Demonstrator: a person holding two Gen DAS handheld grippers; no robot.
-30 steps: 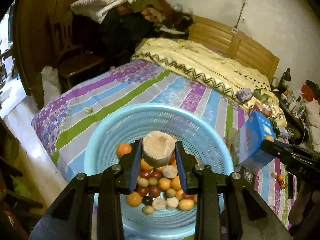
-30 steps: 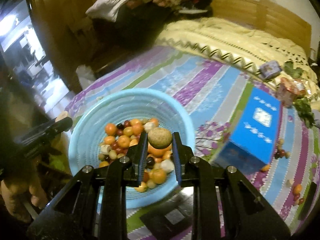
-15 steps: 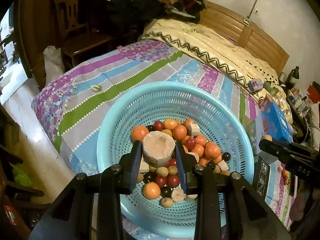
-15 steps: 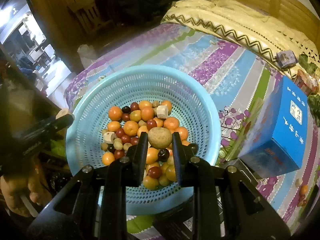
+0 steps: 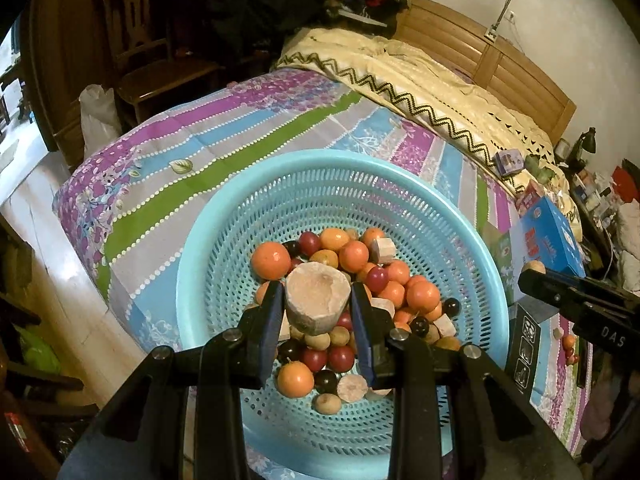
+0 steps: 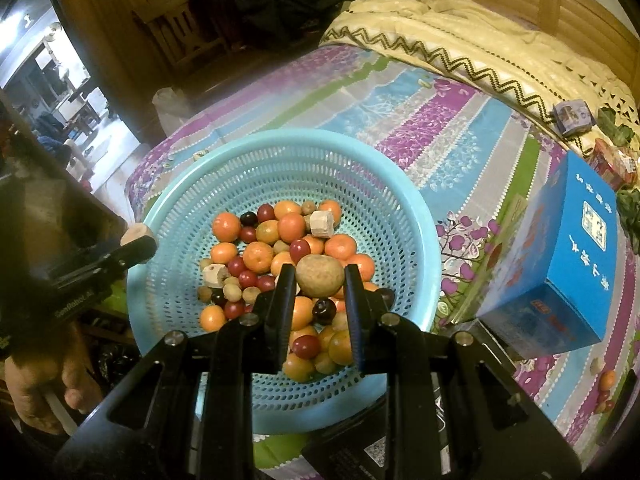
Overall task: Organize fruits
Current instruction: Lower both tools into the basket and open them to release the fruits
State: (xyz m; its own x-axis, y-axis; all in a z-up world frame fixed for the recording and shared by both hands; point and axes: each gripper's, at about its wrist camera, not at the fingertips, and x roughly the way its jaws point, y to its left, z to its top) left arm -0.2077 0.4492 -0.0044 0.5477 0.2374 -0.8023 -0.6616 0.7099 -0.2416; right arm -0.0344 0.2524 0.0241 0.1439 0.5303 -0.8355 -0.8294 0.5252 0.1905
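Two fruits poised for the drop: the left hand-held gripper (image 5: 316, 312) is clamped on a pale, rough-cut chunk (image 5: 318, 300), the right hand-held gripper (image 6: 318, 292) on a round tan-brown fruit (image 6: 320, 276), both w/ noses tilted down over the blue basket (image 5: 460, 216) on the bed, apparently so each piece lands in the pile of orange, dark-red & beige fruit at its centre. A blue box (image 6: 576, 248) stands at 3 o'clock.

The right gripper (image 5: 532, 270) body, seen in the left wrist view, bears the letters "DAS"; the left gripper (image 6: 138, 238) body, seen in the right wrist view, bears "SenRobot"; print on the blue box (image 6: 576, 248) is unreadable.
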